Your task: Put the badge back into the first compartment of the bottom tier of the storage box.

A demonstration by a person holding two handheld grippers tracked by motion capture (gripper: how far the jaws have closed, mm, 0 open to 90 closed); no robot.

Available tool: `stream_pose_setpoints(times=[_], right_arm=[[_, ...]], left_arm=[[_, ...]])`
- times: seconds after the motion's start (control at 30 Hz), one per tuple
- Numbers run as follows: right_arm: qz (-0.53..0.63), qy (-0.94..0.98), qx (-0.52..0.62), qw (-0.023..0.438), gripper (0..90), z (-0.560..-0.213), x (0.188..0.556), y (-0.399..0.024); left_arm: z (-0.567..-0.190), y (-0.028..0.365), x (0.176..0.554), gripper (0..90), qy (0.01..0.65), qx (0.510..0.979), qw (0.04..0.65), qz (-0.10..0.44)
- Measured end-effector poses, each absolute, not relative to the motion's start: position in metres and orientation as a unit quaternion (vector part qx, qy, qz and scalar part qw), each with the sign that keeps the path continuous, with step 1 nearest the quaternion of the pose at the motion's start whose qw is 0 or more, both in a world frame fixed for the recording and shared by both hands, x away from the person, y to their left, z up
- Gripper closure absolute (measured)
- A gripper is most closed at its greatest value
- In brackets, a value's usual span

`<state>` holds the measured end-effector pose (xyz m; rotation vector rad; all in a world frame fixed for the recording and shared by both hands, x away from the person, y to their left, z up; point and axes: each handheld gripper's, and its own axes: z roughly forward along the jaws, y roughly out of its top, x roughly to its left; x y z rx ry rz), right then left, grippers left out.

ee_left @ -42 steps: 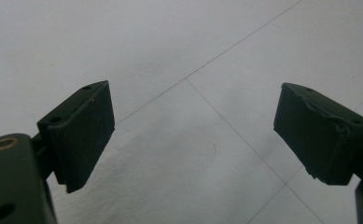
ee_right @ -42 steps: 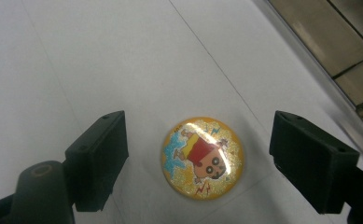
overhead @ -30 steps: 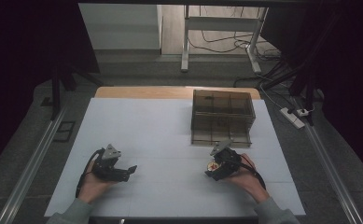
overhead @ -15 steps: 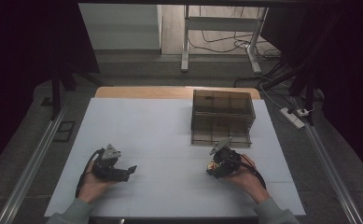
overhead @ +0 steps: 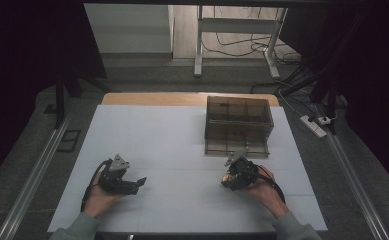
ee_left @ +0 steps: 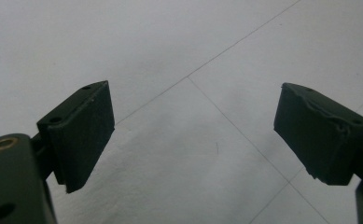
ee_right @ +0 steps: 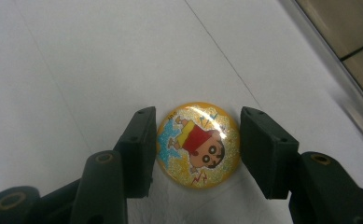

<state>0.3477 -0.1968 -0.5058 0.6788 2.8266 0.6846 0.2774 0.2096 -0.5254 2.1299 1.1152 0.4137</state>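
right tool (ee_right: 198,144): jaws had just been closing, clamped on the round cartoon badge (ee_right: 198,144)
badge: lay on the white tabletop (overhead: 182,140), near the brown box (overhead: 238,125)
left tool (ee_left: 193,135): jaws apart, nothing between them

Room dim; light falls mainly on the desk (overhead: 147,130), a white top scored with thin seam lines, a strip of bare wood showing along its far edge. Grey floor (overhead: 47,125) around it, with a metal rail (overhead: 32,180) down the left side and another rail (overhead: 354,175) down the right. Beyond the desk, a metal frame (overhead: 232,25) stands over loose cables (overhead: 232,47). A white power strip (overhead: 314,126) lies at right. Dark curtains (overhead: 27,45) hang on both sides.
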Motion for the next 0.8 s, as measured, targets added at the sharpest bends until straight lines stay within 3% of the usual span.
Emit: stream_pose_setpoints(times=[0.8], right_arm=[[0.291,0.921,0.237,0.104,47.0,-0.485,0.346,-0.211]], left_arm=[[-0.526,0.209,0.278,12.8,0.429,0.821,0.342,0.160]])
